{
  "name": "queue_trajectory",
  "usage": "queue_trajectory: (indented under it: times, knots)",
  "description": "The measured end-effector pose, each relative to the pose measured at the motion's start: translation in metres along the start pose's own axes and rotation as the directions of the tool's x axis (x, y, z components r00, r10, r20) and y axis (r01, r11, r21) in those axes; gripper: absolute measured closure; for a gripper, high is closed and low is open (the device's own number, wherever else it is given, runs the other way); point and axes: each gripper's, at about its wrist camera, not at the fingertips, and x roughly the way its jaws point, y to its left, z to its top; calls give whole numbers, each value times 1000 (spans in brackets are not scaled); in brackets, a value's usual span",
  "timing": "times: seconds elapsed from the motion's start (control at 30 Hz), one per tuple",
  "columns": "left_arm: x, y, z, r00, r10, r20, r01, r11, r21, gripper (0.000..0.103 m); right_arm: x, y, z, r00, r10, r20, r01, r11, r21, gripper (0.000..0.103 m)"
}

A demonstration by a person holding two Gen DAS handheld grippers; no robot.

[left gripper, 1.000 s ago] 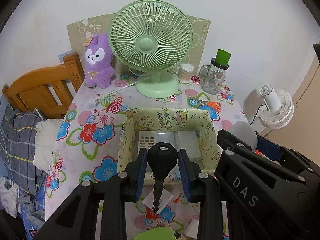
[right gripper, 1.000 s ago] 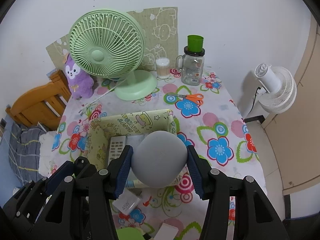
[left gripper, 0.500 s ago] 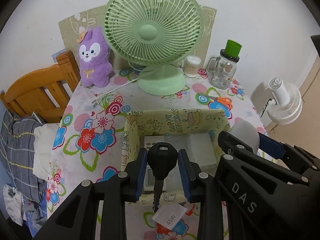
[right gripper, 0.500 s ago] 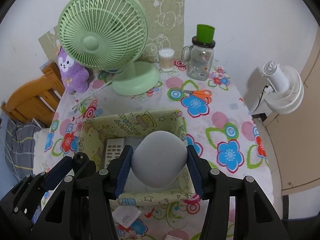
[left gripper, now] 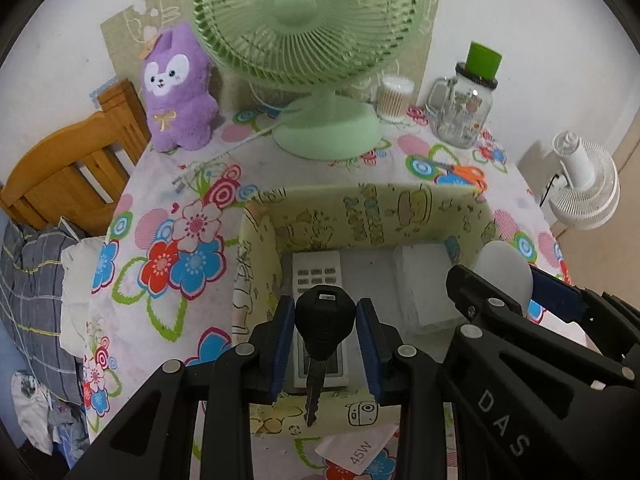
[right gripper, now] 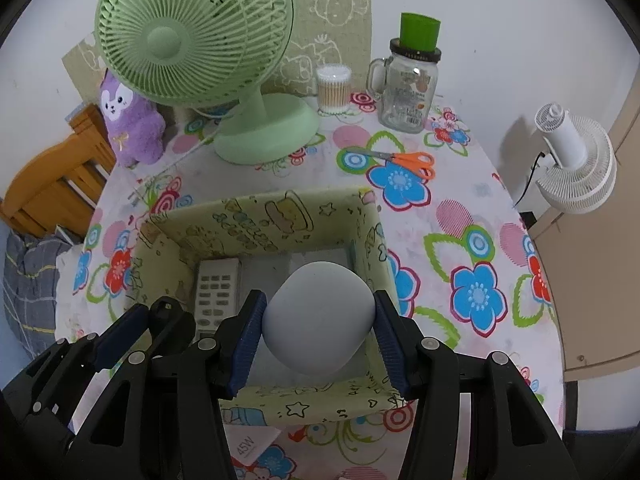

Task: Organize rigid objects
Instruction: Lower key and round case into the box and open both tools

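Observation:
My left gripper (left gripper: pixel 325 322) is shut on a black-headed key (left gripper: pixel 324 326) whose metal blade hangs down over the near wall of a pale green patterned fabric box (left gripper: pixel 360 216). In the box lie a white remote control (left gripper: pixel 316 276) and a white flat block (left gripper: pixel 428 280). My right gripper (right gripper: pixel 319 320) is shut on a pale grey rounded object (right gripper: pixel 320 316), held just above the box (right gripper: pixel 256 224) on its right side. The right gripper's black frame (left gripper: pixel 520 360) fills the lower right of the left wrist view; the left gripper (right gripper: pixel 132 332) shows at lower left of the right wrist view.
A green desk fan (right gripper: pixel 196 40), a purple plush toy (right gripper: pixel 132 124), a cotton swab jar (right gripper: pixel 334 88), a glass mug jar with a green lid (right gripper: pixel 412 80) and orange scissors (right gripper: pixel 408 160) stand behind the box. A white card marked 45W (left gripper: pixel 360 450) lies in front. A white fan (right gripper: pixel 572 160) is off the table's right edge.
Both grippers have come down and forward toward the box, which now looks larger and closer. The key and the grey object are now over the box's inside. Grips unchanged.

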Motion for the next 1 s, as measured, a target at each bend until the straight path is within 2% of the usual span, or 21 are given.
queue_trajectory:
  times: [0.17,0.23,0.3,0.37,0.43,0.73,1.0]
  knots:
    - [12,2,-4,1000,8,-26,-8,1000,-7,60,9,-1,-6,1000,19,-20,-19,1000,18,45]
    - [15,2,-6,999,19,-35,-19,1000,0,47,12,0,-9,999,20,-28,-19,1000,21,45]
    - [14,1,-8,999,18,-26,-17,1000,9,45,13,-1,-11,999,21,-26,-20,1000,23,43]
    - [12,1,-9,1000,16,-23,-16,1000,8,34,10,-2,-13,1000,16,-15,-15,1000,24,32]
    - [9,1,-10,1000,4,-21,-4,1000,2,30,7,-3,-14,1000,18,-7,-18,999,29,29]
    - [-9,-1,-15,1000,14,2,-14,1000,-1,20,-12,-4,-18,1000,18,16,-19,1000,23,22]
    - [-33,-2,-21,999,17,36,-17,1000,-1,18,-34,-5,-25,999,23,48,-24,1000,18,20]
